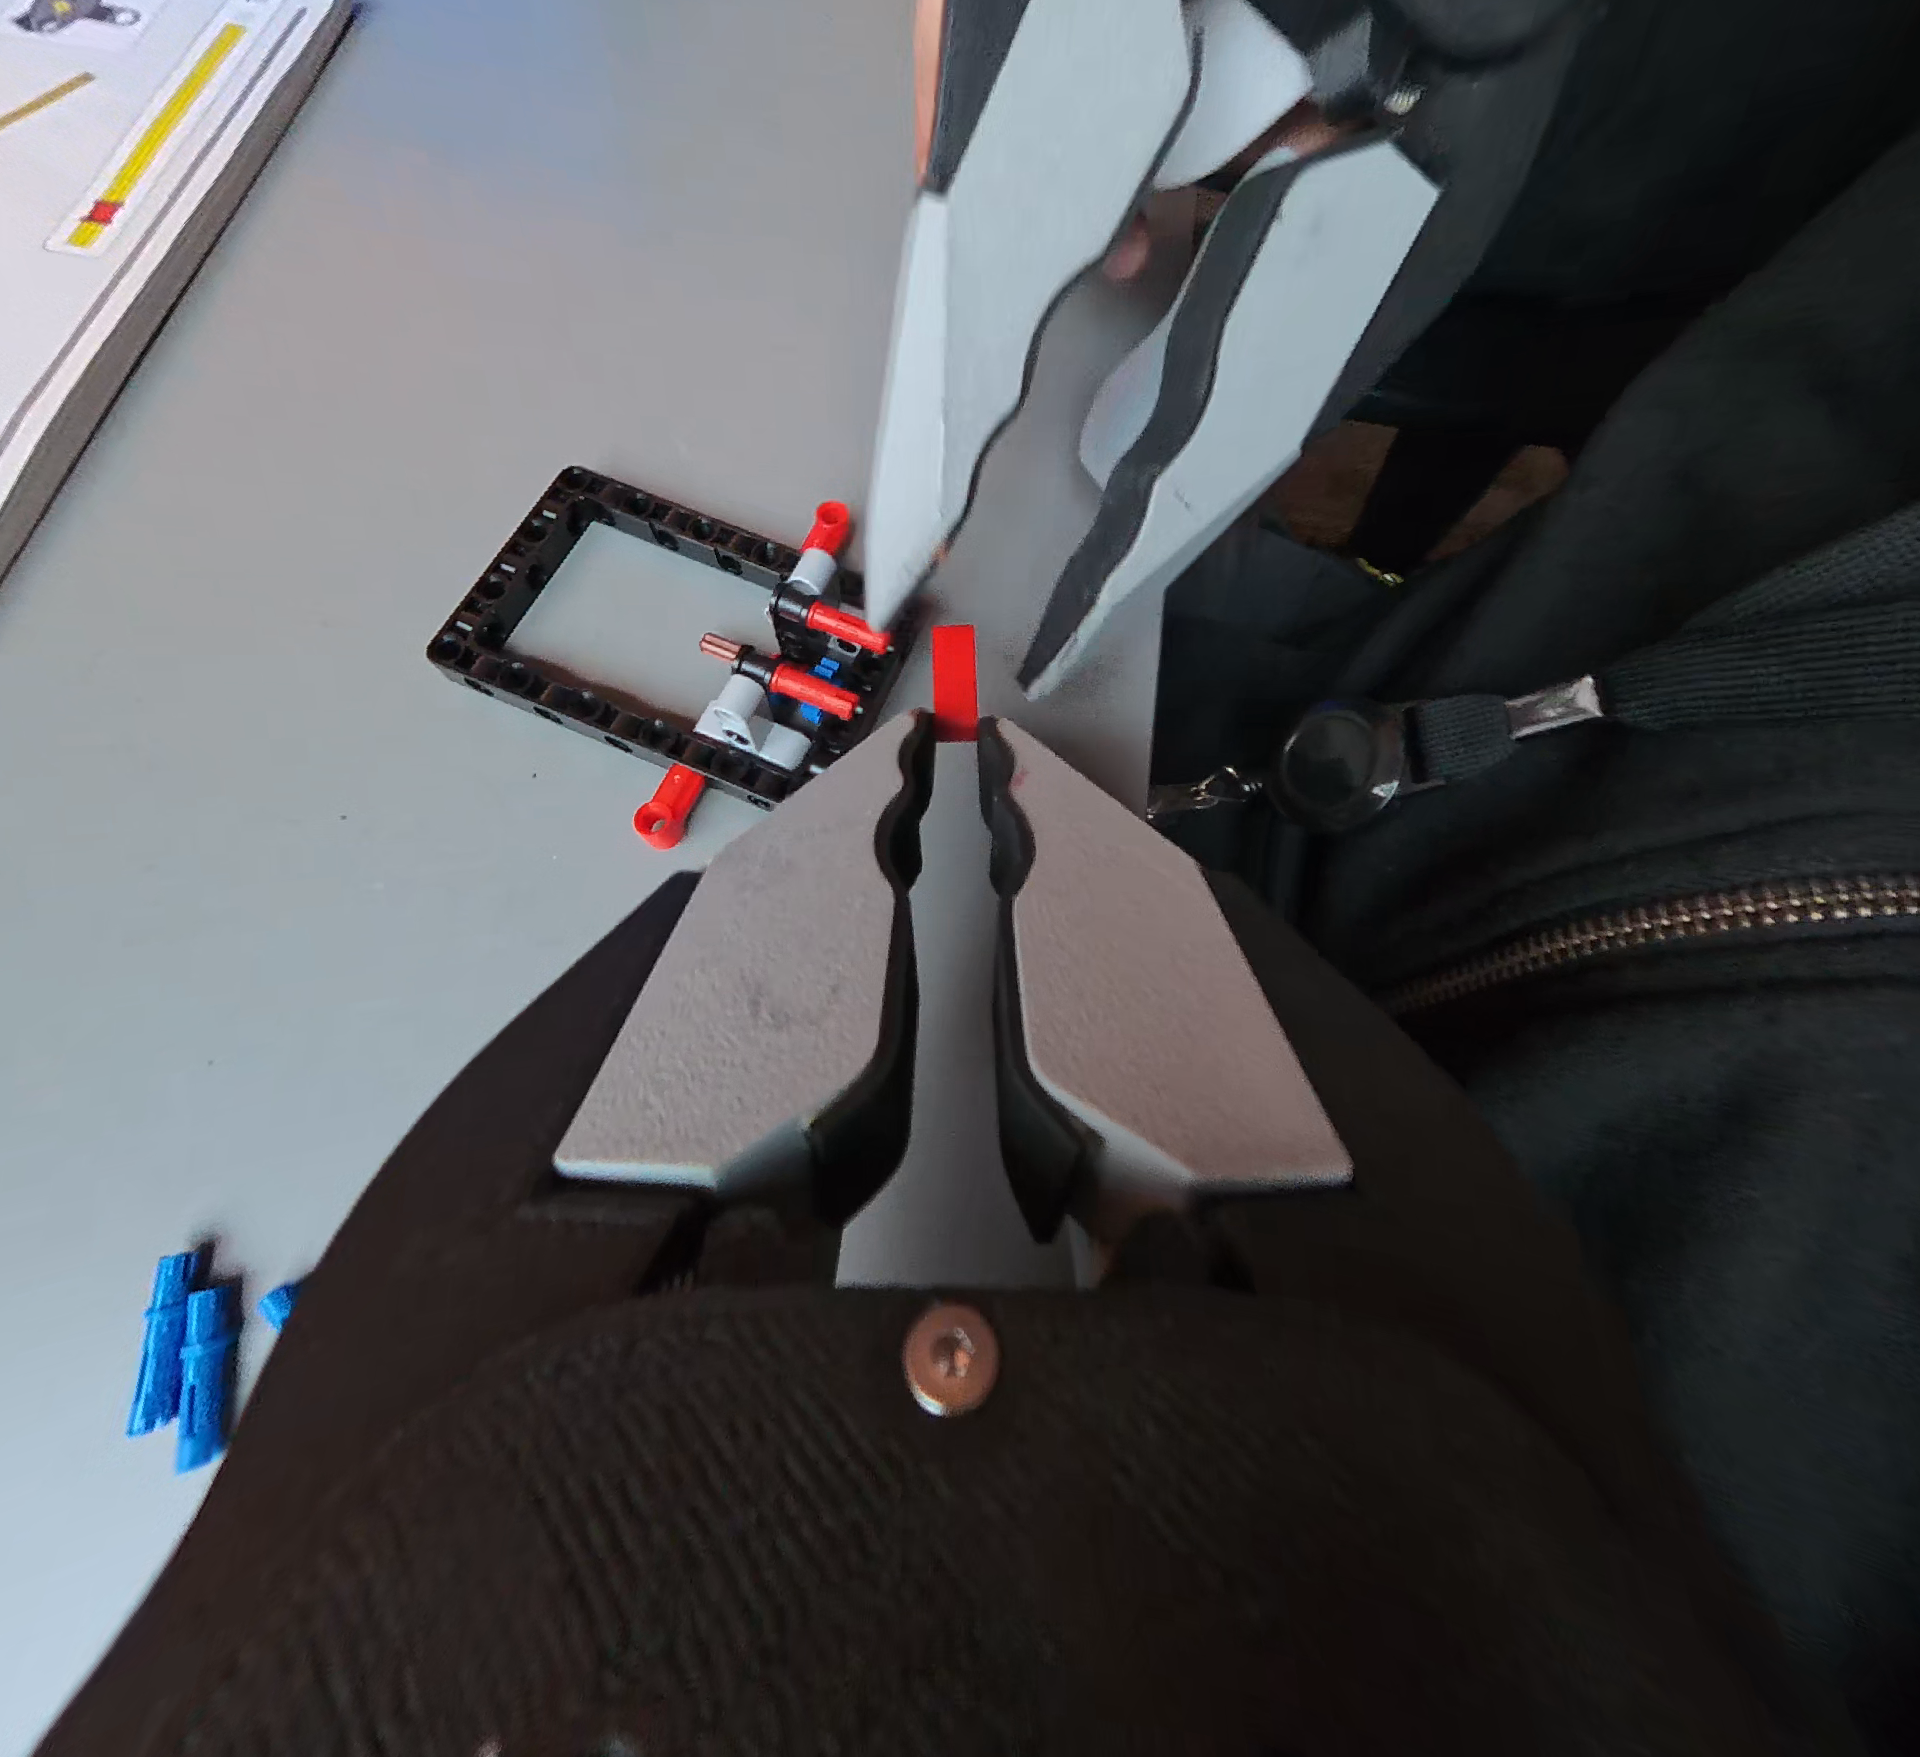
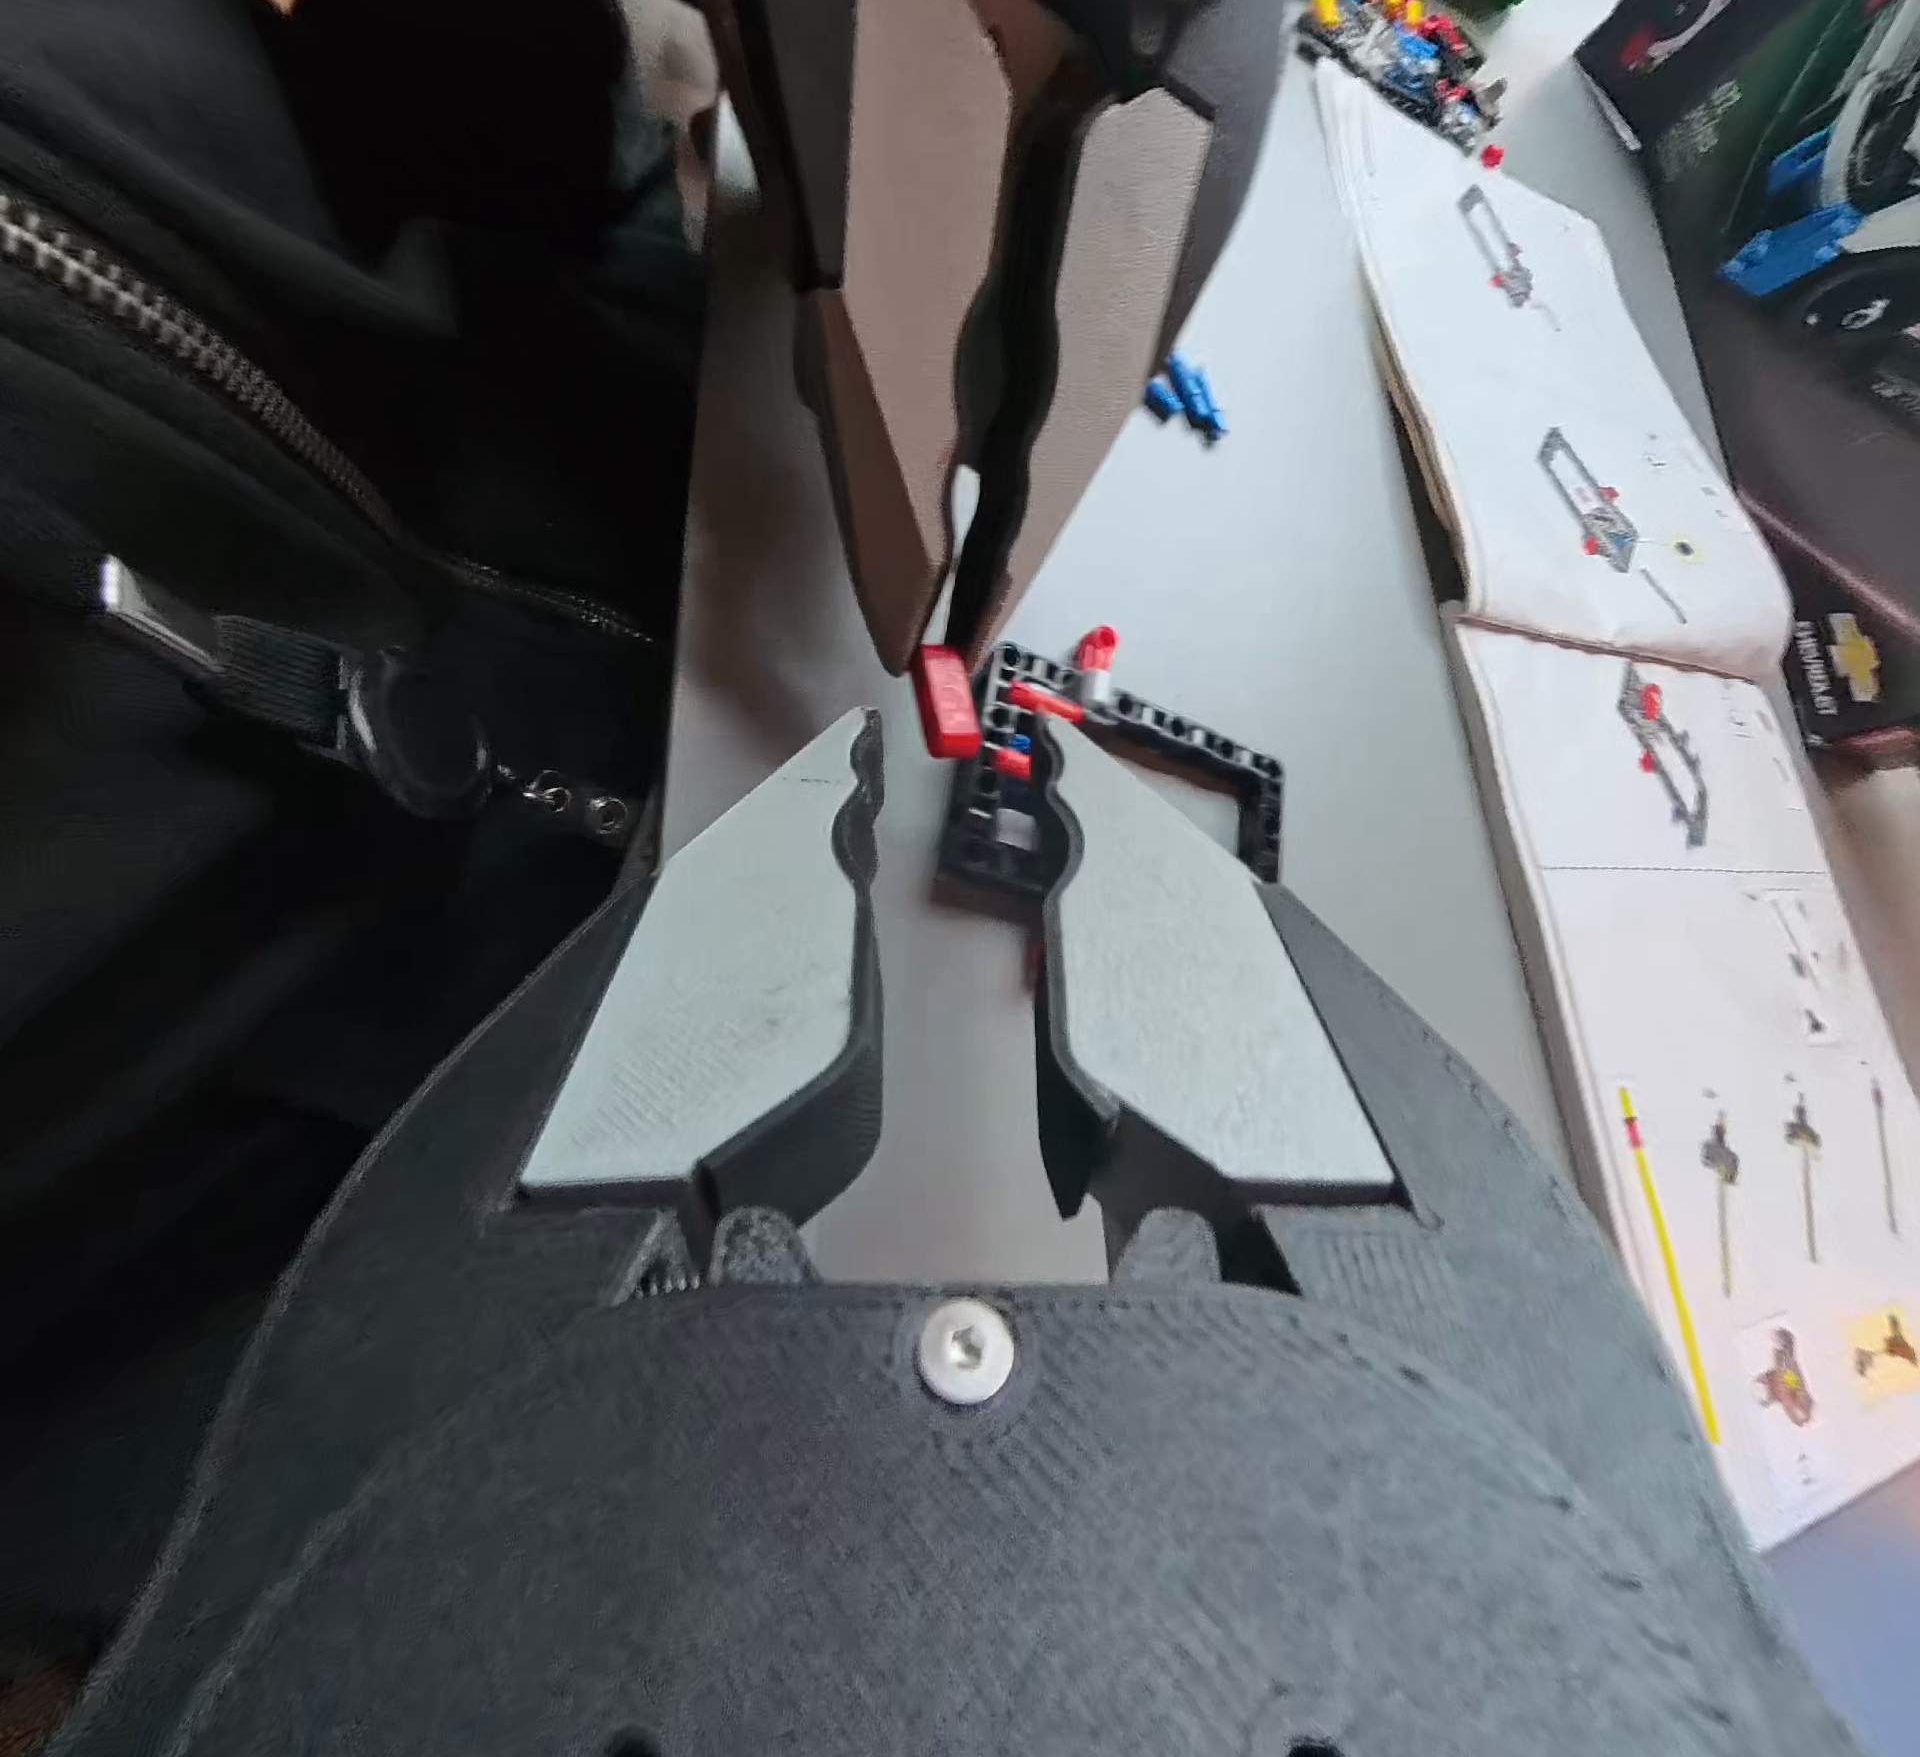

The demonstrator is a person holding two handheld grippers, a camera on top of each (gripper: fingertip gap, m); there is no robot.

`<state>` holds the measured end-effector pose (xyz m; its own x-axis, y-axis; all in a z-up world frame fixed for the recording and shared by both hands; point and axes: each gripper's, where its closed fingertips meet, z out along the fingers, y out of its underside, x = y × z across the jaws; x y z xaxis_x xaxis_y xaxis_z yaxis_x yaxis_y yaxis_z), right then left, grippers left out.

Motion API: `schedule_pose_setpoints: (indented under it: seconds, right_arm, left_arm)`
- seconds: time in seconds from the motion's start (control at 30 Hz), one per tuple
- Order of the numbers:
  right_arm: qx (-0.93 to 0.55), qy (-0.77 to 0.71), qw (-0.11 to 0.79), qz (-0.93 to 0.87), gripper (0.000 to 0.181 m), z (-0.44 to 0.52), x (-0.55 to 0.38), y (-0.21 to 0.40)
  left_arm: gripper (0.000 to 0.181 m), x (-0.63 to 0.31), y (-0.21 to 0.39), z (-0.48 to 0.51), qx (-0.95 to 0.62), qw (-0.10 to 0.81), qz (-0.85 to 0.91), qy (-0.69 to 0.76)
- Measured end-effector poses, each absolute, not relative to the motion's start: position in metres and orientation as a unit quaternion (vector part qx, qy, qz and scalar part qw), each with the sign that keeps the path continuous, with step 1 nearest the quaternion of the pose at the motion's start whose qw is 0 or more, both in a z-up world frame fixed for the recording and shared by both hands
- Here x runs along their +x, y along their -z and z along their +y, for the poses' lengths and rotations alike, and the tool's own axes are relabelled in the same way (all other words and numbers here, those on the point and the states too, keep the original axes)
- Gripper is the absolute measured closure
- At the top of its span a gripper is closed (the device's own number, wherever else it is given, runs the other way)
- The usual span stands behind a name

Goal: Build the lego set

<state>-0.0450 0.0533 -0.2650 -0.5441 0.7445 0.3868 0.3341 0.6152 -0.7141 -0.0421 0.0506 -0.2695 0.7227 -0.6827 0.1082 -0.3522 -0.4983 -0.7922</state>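
Observation:
A black rectangular frame (image 1: 504, 564) lies flat on the grey table, with red pins (image 1: 821, 689), grey connectors and a blue pin fitted at its near end. It also shows in the right wrist view (image 2: 1262, 803). My left gripper (image 1: 951, 725) is shut on a small red beam (image 1: 954, 673) and holds it just off the frame's pinned end. In the right wrist view the left gripper (image 2: 935, 653) comes down from the top with the red beam (image 2: 948, 705). My right gripper (image 2: 956, 733) is open, its fingers straddling the frame's end and the beam; in the left wrist view the right gripper (image 1: 966, 647) enters from above.
Blue pins (image 1: 187, 1344) lie loose on the table and also show in the right wrist view (image 2: 1184, 393). An open instruction booklet (image 2: 1610, 512) lies beyond the frame. A set box (image 2: 1818, 149) and a pile of loose parts (image 2: 1382, 34) are farther off. A person's black jacket (image 1: 1662, 876) borders the table edge. Left and right tips are no more than a few centimetres apart.

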Motion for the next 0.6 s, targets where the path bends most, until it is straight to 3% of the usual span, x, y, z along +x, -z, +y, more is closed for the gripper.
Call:
schedule_pose_setpoints:
  seconds: [0.13, 0.3, 0.4, 0.6]
  right_arm:
    - [-0.334, -0.284, 0.342, -0.831, 0.174, 0.052, -0.042, 0.275]
    - [-0.353, -0.292, 0.330, -0.825, 0.174, 0.051, -0.043, 0.276]
    - [-0.367, -0.309, 0.317, -0.818, 0.161, 0.047, -0.042, 0.272]
    - [-0.372, -0.281, 0.324, -0.823, 0.173, 0.047, -0.047, 0.265]
  left_arm:
    - [0.175, -0.040, 0.271, 0.048, -0.826, 0.396, 0.350, 0.196]
    - [0.175, -0.042, 0.275, 0.048, -0.830, 0.386, 0.350, 0.198]
    - [0.175, -0.044, 0.276, 0.048, -0.835, 0.372, 0.357, 0.194]
    - [0.175, -0.042, 0.268, 0.049, -0.828, 0.368, 0.375, 0.197]
